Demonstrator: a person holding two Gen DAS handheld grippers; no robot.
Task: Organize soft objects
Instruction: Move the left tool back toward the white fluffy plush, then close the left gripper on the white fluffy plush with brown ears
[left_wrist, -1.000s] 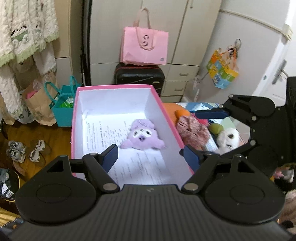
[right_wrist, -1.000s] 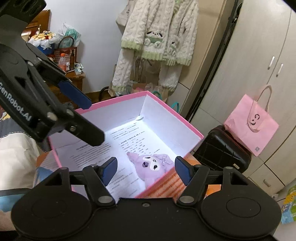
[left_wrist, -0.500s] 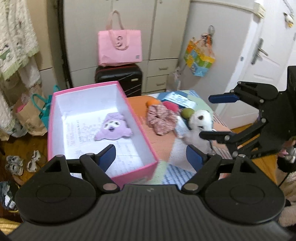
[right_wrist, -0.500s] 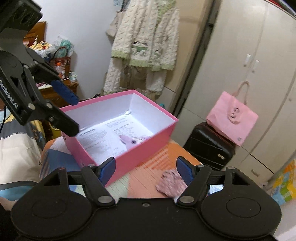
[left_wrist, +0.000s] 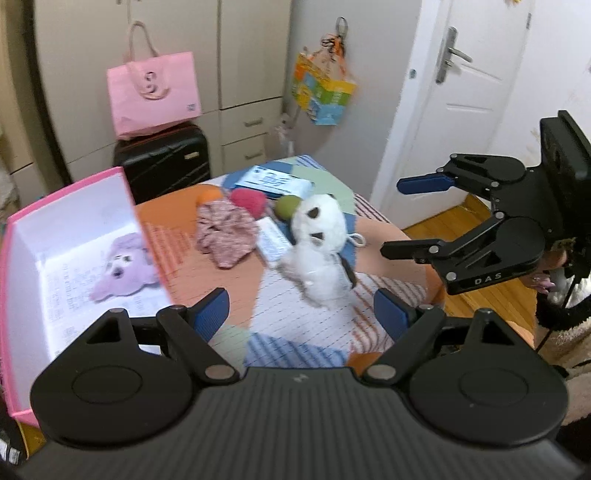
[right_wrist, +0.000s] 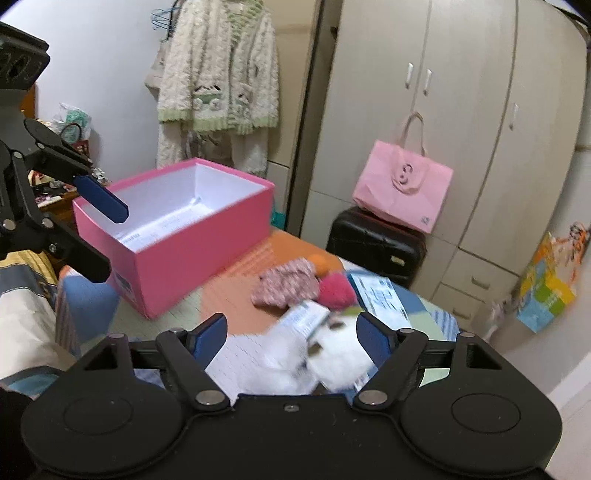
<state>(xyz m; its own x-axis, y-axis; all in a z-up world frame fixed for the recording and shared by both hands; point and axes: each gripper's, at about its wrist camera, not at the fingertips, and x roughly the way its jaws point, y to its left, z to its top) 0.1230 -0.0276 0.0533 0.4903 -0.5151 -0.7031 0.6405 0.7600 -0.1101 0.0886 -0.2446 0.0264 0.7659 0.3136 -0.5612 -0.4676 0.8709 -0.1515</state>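
A white plush dog stands on the patterned table, just ahead of my open left gripper. My right gripper comes in from the right, its fingertips a little short of the dog. In the right wrist view its jaws are opening, and the blurred white dog shows between them, untouched. The pink box at the left holds a purple plush. A floral cloth piece, a red pom, an orange ball and a green ball lie behind the dog.
A white packet and a blue-white pack lie among the toys. A black suitcase with a pink bag stands behind the table. The table's edge drops to a wooden floor on the right, near a door.
Both grippers have swung from over the pink box to the right, toward the white dog. Their jaws stand wider than before. The purple plush stays in the box.
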